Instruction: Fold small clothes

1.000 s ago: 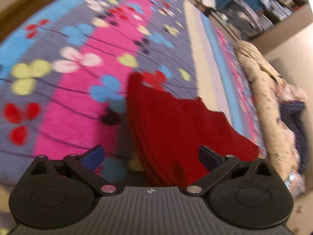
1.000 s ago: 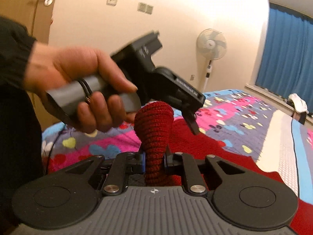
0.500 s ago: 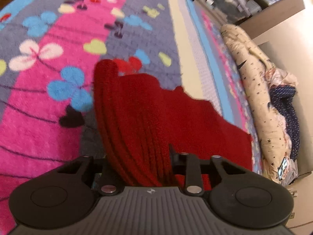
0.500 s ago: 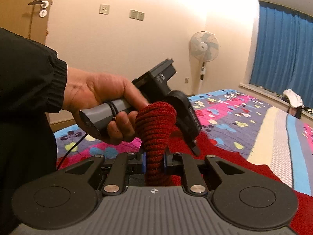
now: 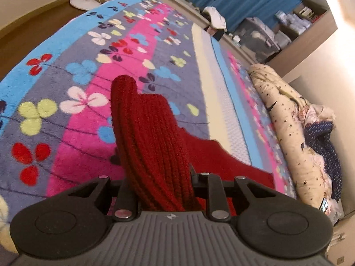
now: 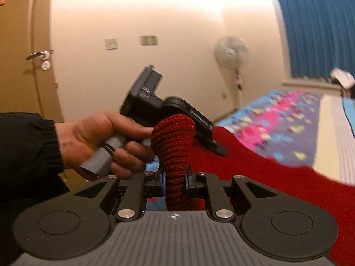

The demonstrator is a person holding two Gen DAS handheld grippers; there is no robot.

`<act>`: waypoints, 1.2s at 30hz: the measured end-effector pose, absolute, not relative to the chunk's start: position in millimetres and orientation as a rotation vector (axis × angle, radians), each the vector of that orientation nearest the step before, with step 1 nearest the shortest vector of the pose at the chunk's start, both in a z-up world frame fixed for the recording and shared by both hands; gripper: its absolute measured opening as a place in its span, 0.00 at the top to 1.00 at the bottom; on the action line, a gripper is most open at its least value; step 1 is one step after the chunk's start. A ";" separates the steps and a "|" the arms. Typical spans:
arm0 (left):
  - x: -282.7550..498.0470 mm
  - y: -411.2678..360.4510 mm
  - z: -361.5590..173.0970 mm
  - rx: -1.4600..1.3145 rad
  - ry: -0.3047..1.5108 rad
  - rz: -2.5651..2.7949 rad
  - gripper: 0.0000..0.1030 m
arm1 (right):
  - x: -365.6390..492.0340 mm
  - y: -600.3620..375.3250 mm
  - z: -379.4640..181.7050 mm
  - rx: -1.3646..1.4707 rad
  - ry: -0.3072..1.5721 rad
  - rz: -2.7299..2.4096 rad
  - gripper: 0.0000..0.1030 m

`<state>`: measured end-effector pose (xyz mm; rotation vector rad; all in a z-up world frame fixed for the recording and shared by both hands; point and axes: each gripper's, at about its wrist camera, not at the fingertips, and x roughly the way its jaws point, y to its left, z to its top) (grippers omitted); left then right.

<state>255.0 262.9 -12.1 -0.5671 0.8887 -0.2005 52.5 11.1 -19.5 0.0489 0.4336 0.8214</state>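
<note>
A red knitted garment [image 5: 153, 137] is held up over the flowered blanket [image 5: 73, 71] on the bed. My left gripper [image 5: 158, 177] is shut on a bunched ribbed edge of it; the cloth stands up between the jaws and hides the fingertips. My right gripper [image 6: 175, 181] is shut on another bunched part of the red garment [image 6: 173, 141], which spreads off to the right. In the right wrist view the left gripper [image 6: 168, 110] and the hand holding it sit just behind that bunch.
A rolled cream duvet [image 5: 286, 119] and dark blue cloth [image 5: 326, 146] lie along the bed's right side. Shelves with boxes [image 5: 270, 33] and a blue curtain [image 6: 317, 28] stand beyond. A standing fan [image 6: 230, 53] and a door [image 6: 22, 51] are by the wall.
My left gripper was open beside the garment's edge a second ago; it has closed on it and lifted it. The right gripper stays shut on its bunch and has swung right.
</note>
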 end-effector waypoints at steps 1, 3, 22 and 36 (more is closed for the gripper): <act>254.3 258.7 -8.6 -0.577 0.870 -0.210 0.75 | 53.0 5.1 -18.3 0.070 0.438 0.803 0.85; 252.5 241.0 3.7 -0.566 0.819 -0.235 0.69 | 51.5 -10.9 -11.0 0.107 0.430 0.758 0.85; 217.0 99.4 16.3 -0.203 0.792 -0.661 0.38 | 57.0 -278.0 -83.1 0.725 0.779 0.071 0.66; 170.8 28.1 -27.0 0.146 0.818 -0.898 0.53 | 62.6 -281.5 -41.3 0.756 0.629 0.393 0.77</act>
